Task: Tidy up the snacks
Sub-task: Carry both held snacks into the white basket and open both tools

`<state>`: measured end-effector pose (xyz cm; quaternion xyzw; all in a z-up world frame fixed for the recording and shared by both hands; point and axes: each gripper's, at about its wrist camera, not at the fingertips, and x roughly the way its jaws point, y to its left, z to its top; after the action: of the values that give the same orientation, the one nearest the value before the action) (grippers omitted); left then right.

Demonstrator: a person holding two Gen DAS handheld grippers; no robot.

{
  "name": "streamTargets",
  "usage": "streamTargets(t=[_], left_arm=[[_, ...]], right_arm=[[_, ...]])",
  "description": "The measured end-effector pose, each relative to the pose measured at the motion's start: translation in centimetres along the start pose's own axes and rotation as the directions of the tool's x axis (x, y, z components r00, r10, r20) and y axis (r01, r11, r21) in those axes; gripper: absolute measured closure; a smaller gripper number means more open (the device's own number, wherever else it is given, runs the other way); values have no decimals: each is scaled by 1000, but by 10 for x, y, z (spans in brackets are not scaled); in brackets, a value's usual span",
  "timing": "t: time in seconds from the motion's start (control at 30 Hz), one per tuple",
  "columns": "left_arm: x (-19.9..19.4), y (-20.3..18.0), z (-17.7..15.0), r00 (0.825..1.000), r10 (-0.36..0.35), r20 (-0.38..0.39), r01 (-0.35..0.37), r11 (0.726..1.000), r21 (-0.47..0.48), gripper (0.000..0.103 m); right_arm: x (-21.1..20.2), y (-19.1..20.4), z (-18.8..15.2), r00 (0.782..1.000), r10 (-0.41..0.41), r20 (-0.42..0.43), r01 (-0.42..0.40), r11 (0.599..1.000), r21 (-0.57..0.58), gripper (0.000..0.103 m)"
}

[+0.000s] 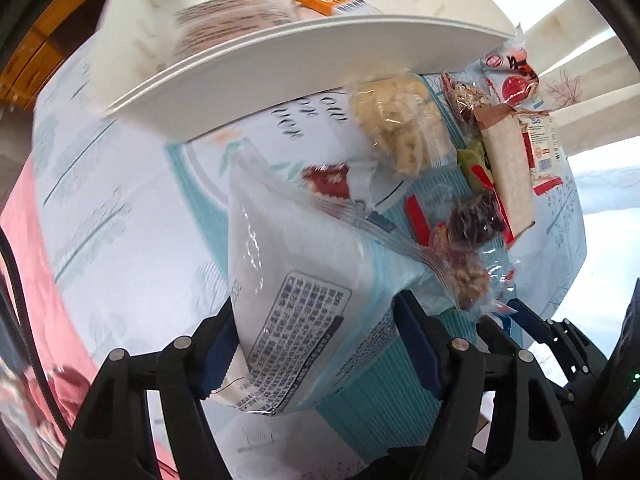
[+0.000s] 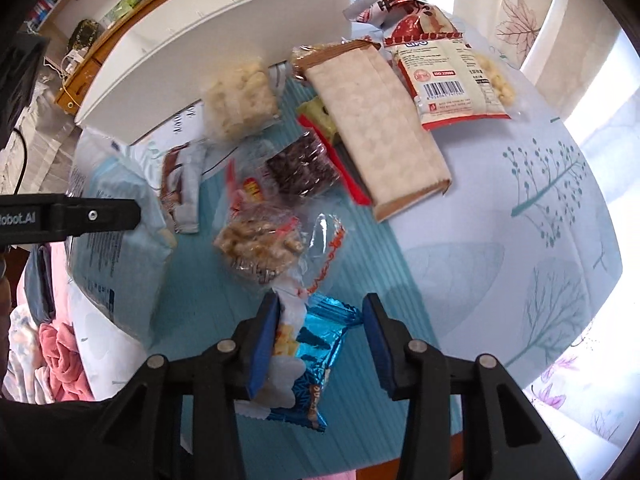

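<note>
My left gripper (image 1: 320,340) is shut on a large pale blue snack bag (image 1: 304,280) and holds it above the table, below the rim of the white storage bin (image 1: 280,68). The same bag (image 2: 116,240) shows at the left of the right wrist view. My right gripper (image 2: 320,344) is open, its jaws on either side of a shiny blue wrapped snack (image 2: 316,356) lying on the teal mat. Several loose snacks lie ahead: a nut bar (image 2: 260,240), a dark bar (image 2: 304,168), a puffed rice pack (image 2: 240,96), a long beige packet (image 2: 376,120) and a red-and-white bag (image 2: 444,68).
The white bin (image 2: 224,40) stands at the back left of the table and holds a wrapped pack (image 1: 232,20) and an orange box (image 1: 336,0). The tablecloth (image 2: 540,220) with tree prints covers the right side. Pink cloth (image 2: 64,352) lies off the table's left edge.
</note>
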<state>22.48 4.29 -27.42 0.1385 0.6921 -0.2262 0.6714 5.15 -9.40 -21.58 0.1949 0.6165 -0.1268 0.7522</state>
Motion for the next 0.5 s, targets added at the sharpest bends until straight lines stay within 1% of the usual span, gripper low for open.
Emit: streamTargets(t=[0.17,0.37,0.43,0.5], left_arm=[[-25,13,-29,999,-18,39,21,996,-82,32],[-66,47,-45,995,-29,91,41,990,-133,33],[-76,56,-43,993,-44,108,60,986,-156,33],[-91,64,-49,991,-59,124,80,981,-175,33]], right_arm=[[-13,18,-19,999,17,37,-16,999,-30,60],[-31,45,-32,996,44,71,-39,996,-80,60],[-38,55,-35,996,51,79,-43,995,-95,60],[-45,65,-34,994,60,89,-51,993,-108,60]])
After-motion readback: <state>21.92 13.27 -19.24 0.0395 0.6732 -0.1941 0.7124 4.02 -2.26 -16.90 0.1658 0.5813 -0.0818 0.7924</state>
